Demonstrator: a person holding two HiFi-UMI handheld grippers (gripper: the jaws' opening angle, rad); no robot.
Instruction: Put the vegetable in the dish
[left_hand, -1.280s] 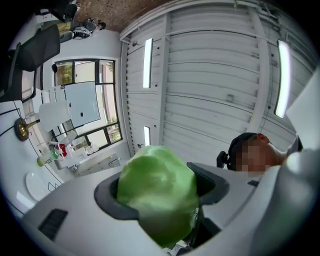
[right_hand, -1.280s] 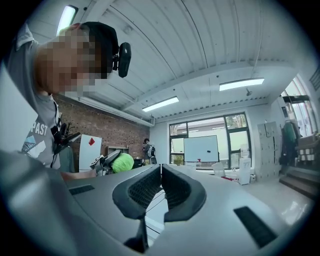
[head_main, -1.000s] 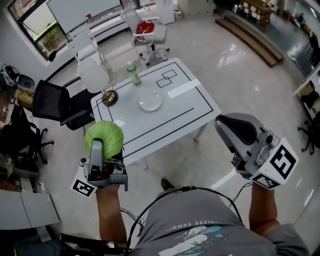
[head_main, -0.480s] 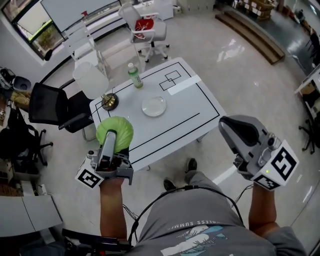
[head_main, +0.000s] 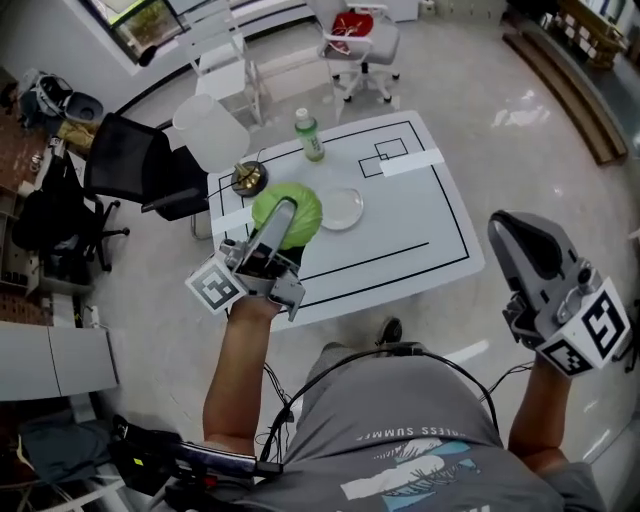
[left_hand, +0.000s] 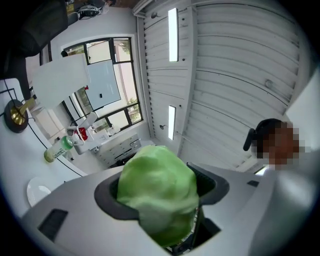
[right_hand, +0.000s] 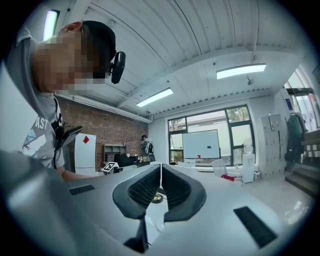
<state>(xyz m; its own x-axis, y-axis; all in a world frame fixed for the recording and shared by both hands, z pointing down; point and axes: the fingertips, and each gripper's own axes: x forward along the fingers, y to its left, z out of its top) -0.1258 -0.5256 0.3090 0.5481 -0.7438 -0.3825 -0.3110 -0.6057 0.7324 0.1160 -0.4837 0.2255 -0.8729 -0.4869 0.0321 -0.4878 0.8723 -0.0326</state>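
A round green cabbage (head_main: 301, 200) is clamped between the jaws of my left gripper (head_main: 284, 222), which is shut on it. It hangs above the white table (head_main: 410, 225), just left of the clear glass dish (head_main: 341, 209). In the left gripper view the cabbage (left_hand: 159, 175) fills the space between the pads, and the dish (left_hand: 37, 190) shows at the lower left. My right gripper (head_main: 516, 228) is off the table's right side, over the floor. Its jaws (right_hand: 160, 186) are shut with nothing between them.
A green bottle (head_main: 309, 136) and a small brass bowl-like object (head_main: 248, 179) stand at the table's far left. A strip of white tape (head_main: 411, 162) lies at the far right. A black chair (head_main: 135, 165) and a white chair (head_main: 212, 131) crowd the table's left corner.
My left gripper has carried the cabbage forward and to the right, from beyond the table's near-left edge to above the table beside the dish. The right gripper stays shut and low.
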